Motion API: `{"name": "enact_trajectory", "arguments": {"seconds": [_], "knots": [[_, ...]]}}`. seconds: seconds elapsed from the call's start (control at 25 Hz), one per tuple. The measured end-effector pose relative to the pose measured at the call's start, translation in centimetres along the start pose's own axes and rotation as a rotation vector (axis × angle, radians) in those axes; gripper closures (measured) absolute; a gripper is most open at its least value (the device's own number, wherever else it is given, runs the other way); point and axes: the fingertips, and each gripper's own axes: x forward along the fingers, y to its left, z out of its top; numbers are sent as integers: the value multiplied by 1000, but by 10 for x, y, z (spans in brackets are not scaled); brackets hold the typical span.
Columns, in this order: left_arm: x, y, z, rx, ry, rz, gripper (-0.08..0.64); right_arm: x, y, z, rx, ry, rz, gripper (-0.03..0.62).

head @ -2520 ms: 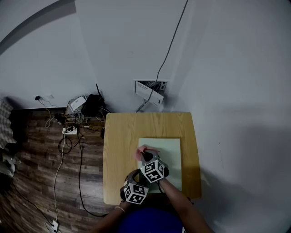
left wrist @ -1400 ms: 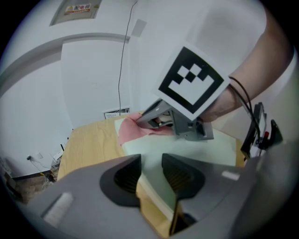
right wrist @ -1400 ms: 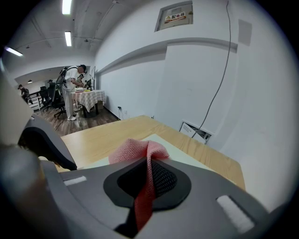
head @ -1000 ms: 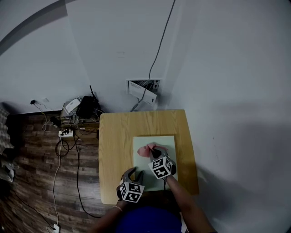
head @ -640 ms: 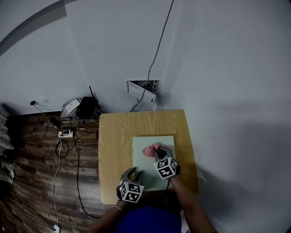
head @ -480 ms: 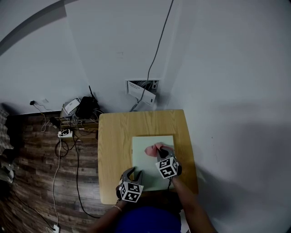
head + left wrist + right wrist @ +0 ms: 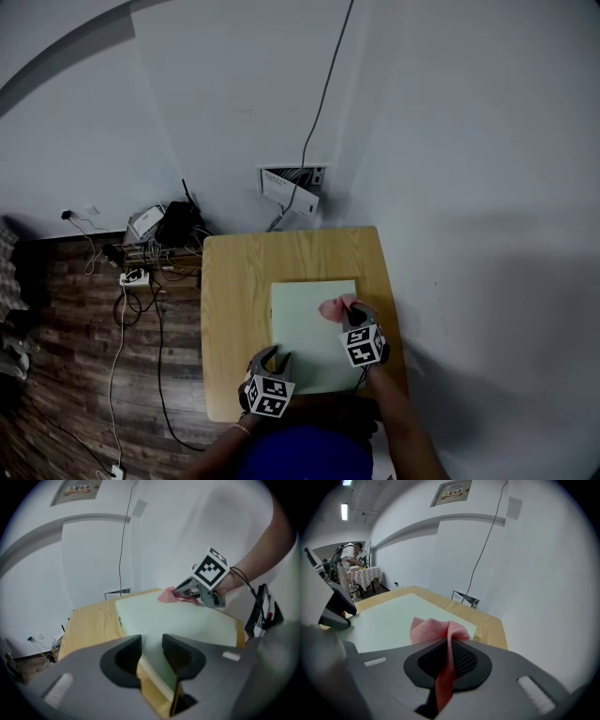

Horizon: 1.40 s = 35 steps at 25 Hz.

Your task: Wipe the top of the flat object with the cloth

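A pale green flat board [image 7: 305,342] lies on a small wooden table [image 7: 234,300]. My right gripper [image 7: 352,317] is shut on a pink cloth [image 7: 333,307] and holds it on the board's top near the right edge. In the right gripper view the cloth [image 7: 433,626] bunches out ahead of the jaws of the right gripper [image 7: 449,641] and hangs down between them. My left gripper [image 7: 275,359] stays at the board's near left corner. Its jaws stand apart in the left gripper view, where the left gripper [image 7: 151,652] has the board's edge [image 7: 140,660] between them.
A wall stands close behind and to the right of the table. An open wall box [image 7: 291,190] with a cable running up sits just past the far edge. Power strips and tangled cables [image 7: 155,234] lie on the wood floor at left.
My right gripper has carried the cloth to the right across the board, from its middle toward the right edge. The left gripper has stayed at the near corner.
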Motion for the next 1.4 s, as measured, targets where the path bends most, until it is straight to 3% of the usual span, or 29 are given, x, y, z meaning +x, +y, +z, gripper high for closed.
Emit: {"name": "enact_trajectory", "arguments": {"seconds": [1.4], "knots": [[1, 0, -1, 3, 2, 5, 433, -6, -9, -6, -5, -12, -36, 578]]}}
